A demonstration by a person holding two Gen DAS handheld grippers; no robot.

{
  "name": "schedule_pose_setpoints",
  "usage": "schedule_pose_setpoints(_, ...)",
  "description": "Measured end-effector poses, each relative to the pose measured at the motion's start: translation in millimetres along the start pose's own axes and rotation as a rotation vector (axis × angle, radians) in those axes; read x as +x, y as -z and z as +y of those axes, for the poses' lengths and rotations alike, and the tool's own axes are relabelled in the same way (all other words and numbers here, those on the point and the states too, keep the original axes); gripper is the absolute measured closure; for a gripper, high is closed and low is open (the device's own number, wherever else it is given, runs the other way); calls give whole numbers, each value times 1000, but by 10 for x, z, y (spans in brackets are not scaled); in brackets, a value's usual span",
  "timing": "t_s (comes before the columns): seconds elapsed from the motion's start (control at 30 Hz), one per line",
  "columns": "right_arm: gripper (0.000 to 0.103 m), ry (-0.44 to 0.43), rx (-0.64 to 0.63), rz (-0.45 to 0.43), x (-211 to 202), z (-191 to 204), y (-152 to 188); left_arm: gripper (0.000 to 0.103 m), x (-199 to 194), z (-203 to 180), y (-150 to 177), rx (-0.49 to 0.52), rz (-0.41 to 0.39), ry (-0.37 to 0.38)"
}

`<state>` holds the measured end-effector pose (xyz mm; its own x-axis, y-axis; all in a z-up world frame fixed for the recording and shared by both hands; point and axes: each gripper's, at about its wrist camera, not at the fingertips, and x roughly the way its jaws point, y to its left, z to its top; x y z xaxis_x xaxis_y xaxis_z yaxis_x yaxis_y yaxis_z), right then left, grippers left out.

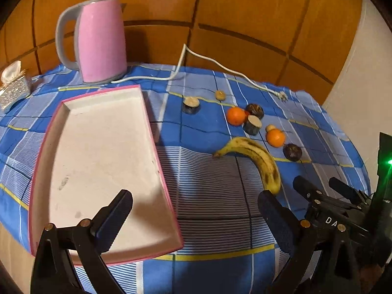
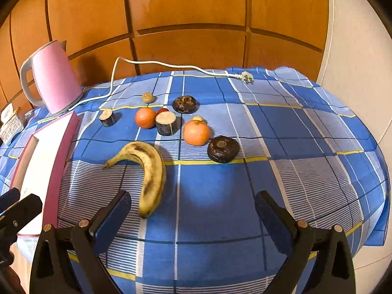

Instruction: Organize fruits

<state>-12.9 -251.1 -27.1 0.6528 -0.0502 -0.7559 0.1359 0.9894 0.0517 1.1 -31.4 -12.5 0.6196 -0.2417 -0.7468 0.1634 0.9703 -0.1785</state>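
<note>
A spotted banana [image 1: 259, 161] [image 2: 147, 176] lies on the blue checked cloth. Beyond it lie two oranges [image 2: 196, 132] [image 2: 145, 117] [image 1: 235, 116] [image 1: 275, 137], two dark round fruits [image 2: 223, 149] [image 2: 184, 104], two cut dark pieces [image 2: 166, 122] [image 2: 107, 117], a small red fruit [image 2: 162, 110] and small tan fruits [image 2: 148, 97]. A white tray with a pink rim [image 1: 39, 161] [image 2: 66, 152] sits left, with nothing in it. My left gripper [image 1: 196, 210] is open over the tray's near right corner. My right gripper [image 2: 193, 208] is open and empty, just short of the banana's near end.
A pink kettle [image 1: 101, 41] [image 2: 55, 78] stands at the back left, its white cord and plug [image 2: 246, 76] trailing across the back of the table. A tissue box [image 1: 14, 88] sits at the far left. A wooden wall [image 2: 196, 12] stands behind.
</note>
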Motion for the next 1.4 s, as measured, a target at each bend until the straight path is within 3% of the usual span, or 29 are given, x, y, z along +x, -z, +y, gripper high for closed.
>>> schedule_pose_setpoints(0.27,1,18,6,51,125,-162,113,3,43,-64,-471,92,-34,10)
schedule_pose_setpoints(0.47,1,1,6,66,235,-193,157,22,302,-69,-899,134,-17,24)
schedule_pose_setpoints(0.6,1,-6,15,92,301,-234,175,48,645,-49,-1133,125,49,56)
schedule_pose_setpoints(0.73,1,-9,31,120,377,-305,201,50,1026,3,-1307,89,110,38)
schedule_pose_setpoints(0.93,0,1,4,115,419,-320,215,50,1498,37,-1439,58,180,-50)
schedule_pose_setpoints(1.1,0,-12,0,107,428,-349,232,50,1759,12,-1477,58,215,-69)
schedule_pose_setpoints(1.2,0,-14,3,94,419,-355,250,70,1917,19,-1460,65,241,-73)
schedule_pose_setpoints(1.4,0,2,-22,62,399,-326,283,71,1735,-8,-1360,84,197,-60)
